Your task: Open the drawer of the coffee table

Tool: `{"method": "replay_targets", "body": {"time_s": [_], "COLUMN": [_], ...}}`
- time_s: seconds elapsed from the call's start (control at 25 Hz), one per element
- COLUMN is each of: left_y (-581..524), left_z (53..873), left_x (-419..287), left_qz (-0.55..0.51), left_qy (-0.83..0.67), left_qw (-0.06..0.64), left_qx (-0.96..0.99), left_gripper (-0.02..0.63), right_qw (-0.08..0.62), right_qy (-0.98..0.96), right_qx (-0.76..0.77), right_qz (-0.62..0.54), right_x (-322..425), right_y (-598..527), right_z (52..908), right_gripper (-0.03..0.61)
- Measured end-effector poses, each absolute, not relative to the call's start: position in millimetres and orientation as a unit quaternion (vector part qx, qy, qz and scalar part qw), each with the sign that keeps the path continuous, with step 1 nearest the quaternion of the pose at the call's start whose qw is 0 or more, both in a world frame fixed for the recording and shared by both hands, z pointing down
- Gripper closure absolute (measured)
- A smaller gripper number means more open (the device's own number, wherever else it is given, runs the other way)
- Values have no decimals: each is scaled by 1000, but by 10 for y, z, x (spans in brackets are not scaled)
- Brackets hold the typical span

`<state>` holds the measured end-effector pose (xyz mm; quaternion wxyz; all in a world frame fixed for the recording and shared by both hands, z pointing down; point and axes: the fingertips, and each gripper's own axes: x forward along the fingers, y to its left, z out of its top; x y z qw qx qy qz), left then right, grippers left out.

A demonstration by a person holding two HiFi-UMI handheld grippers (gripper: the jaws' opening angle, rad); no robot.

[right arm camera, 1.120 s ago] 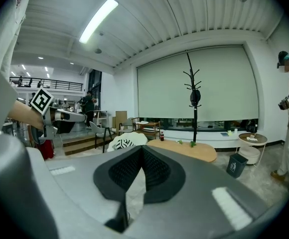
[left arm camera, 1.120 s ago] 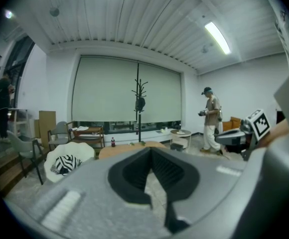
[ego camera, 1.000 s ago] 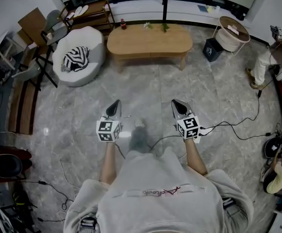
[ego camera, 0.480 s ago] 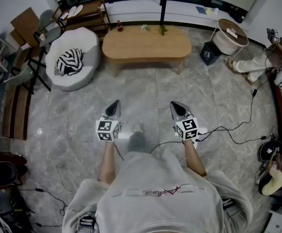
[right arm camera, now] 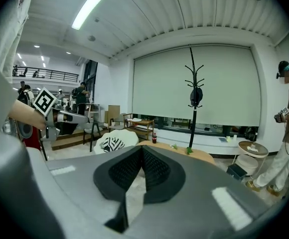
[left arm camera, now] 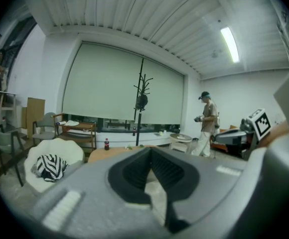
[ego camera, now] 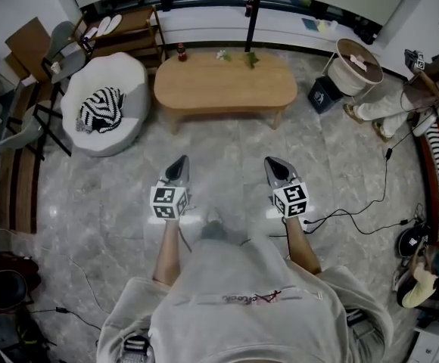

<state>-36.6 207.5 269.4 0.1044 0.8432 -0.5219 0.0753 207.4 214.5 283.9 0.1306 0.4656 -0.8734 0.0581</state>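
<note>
Left gripper (ego camera: 180,162) and right gripper (ego camera: 271,162) carry shut, empty fingers. The bench (ego camera: 227,82) stands well apart (approach and drawer pull remain).

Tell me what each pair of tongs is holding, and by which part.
Nothing. The left tongs and right tongs are both shut and empty, well short of the coffee table.

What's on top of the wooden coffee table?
On the coffee table: a small dark bottle at its back left edge and two small green plants at the back middle. Anything beneath the top is hidden.
</note>
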Motion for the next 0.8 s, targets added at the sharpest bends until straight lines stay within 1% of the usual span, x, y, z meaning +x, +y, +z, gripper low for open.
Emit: {"method": "replay_targets", "body": {"time_s": [0.4,0.8], "left_y": [1212,556], "left_z": [2674,2675], "left_x": [-1042,-1341], "left_qz": [59,55], "left_qy": [-546,-549], "left_qw": [116,114], "left_qx": [827,826], "left_gripper": [615,615], "right_qw": [144,152], "right_qy": [-886,-892], "right_qx": [439,425], "right_qz": [42,32], "right_x": [1440,1060], "right_y": [1163,490], "right_z": [2720,2754], "right_gripper": [574,574]}}
